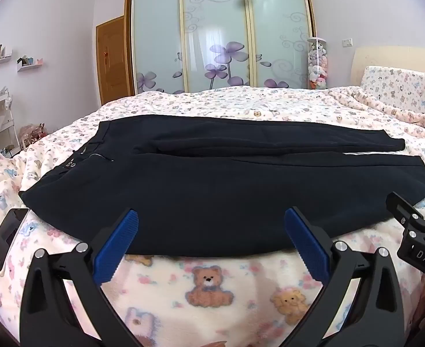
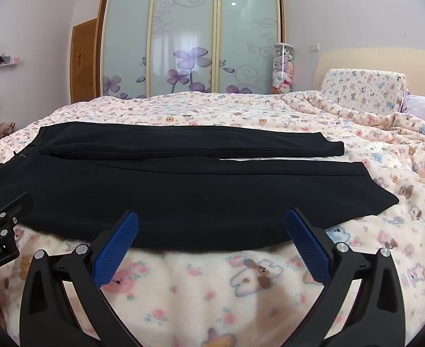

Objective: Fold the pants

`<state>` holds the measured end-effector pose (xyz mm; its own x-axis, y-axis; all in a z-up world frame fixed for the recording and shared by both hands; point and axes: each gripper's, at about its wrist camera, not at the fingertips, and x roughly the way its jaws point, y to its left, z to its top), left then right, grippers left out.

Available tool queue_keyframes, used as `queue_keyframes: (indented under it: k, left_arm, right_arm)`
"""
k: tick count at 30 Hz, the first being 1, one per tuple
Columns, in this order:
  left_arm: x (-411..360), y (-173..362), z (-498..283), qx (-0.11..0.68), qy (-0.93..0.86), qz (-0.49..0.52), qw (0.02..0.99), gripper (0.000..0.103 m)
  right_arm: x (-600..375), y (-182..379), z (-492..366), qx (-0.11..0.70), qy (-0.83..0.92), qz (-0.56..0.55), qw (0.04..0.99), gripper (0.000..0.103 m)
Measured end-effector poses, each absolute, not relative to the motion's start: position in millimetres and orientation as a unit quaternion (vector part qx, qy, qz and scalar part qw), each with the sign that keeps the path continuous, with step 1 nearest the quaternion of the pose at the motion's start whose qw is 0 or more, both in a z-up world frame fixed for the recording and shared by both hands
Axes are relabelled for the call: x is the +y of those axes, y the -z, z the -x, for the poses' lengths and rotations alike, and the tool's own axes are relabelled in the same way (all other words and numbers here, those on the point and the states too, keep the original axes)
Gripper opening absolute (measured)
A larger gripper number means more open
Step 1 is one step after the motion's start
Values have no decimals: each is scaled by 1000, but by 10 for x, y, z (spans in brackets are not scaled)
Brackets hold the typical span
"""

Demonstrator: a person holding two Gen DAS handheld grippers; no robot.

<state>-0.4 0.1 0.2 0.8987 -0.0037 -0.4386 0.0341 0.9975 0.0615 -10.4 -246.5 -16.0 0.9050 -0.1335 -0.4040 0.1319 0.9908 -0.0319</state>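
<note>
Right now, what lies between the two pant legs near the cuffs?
In the right wrist view, a thin strip of bear-print blanket shows between the far leg and near leg; nothing else.

Your right gripper (image 2: 212,225) hovers with jaws spread wide at the near edge of the dark pants (image 2: 183,185), laid flat across the bear-print bed (image 2: 212,283).

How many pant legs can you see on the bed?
2. One leg lies farther back toward the wardrobe; the other leg lies nearer, just ahead of both open grippers.
</note>
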Motion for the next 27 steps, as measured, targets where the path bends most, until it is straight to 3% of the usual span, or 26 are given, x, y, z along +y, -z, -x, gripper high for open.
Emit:
queue_keyframes:
  k: [27]
  left_arm:
    - [5, 1, -4, 227, 10, -32, 973, 101]
  right_arm:
    - [-2473, 158, 101, 208, 68, 1, 976, 102]
